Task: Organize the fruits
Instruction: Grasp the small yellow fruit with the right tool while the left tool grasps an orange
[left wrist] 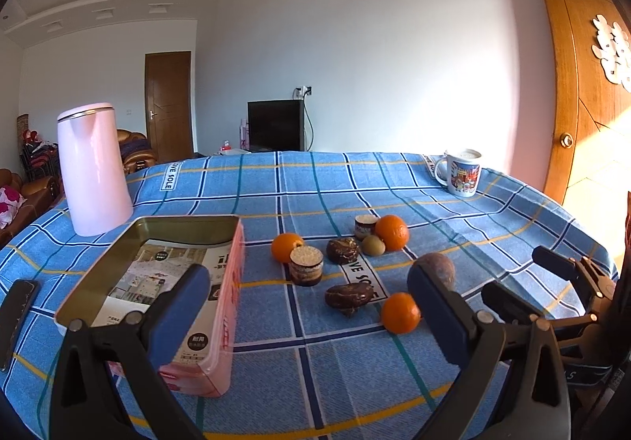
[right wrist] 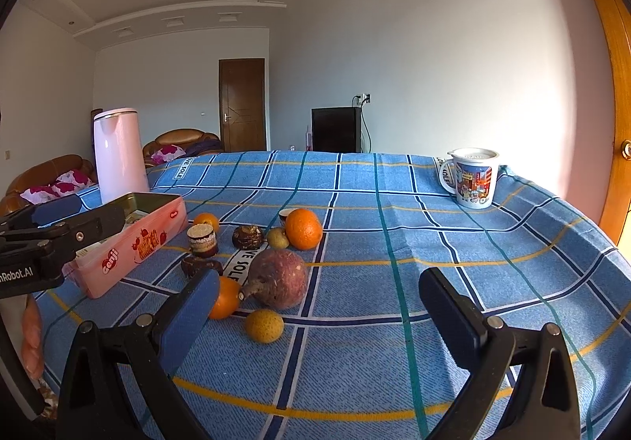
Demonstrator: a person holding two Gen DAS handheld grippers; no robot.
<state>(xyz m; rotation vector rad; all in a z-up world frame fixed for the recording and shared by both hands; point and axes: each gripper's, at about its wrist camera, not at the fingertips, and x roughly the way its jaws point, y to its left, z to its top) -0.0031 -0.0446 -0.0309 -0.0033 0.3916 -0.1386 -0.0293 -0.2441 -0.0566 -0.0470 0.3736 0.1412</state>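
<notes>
An open pink tin box (left wrist: 221,306) (right wrist: 130,242) lies on the blue plaid tablecloth, left of a loose group of fruit: three oranges (left wrist: 400,311) (left wrist: 286,246) (left wrist: 391,231), a kiwi (left wrist: 373,244), dark brown fruits (left wrist: 349,296) (left wrist: 342,250) and a large purple-brown round fruit (left wrist: 435,268) (right wrist: 278,278). A small yellow fruit (right wrist: 264,325) lies nearest in the right wrist view. My left gripper (left wrist: 307,309) is open and empty, over the box's right edge. My right gripper (right wrist: 319,306) is open and empty, just before the purple fruit.
A pink kettle (left wrist: 92,171) stands behind the box. A printed mug (left wrist: 462,171) stands at the far right. Two small patterned cups (left wrist: 306,265) (left wrist: 364,226) sit among the fruit. A dark phone (left wrist: 14,317) lies at the left edge.
</notes>
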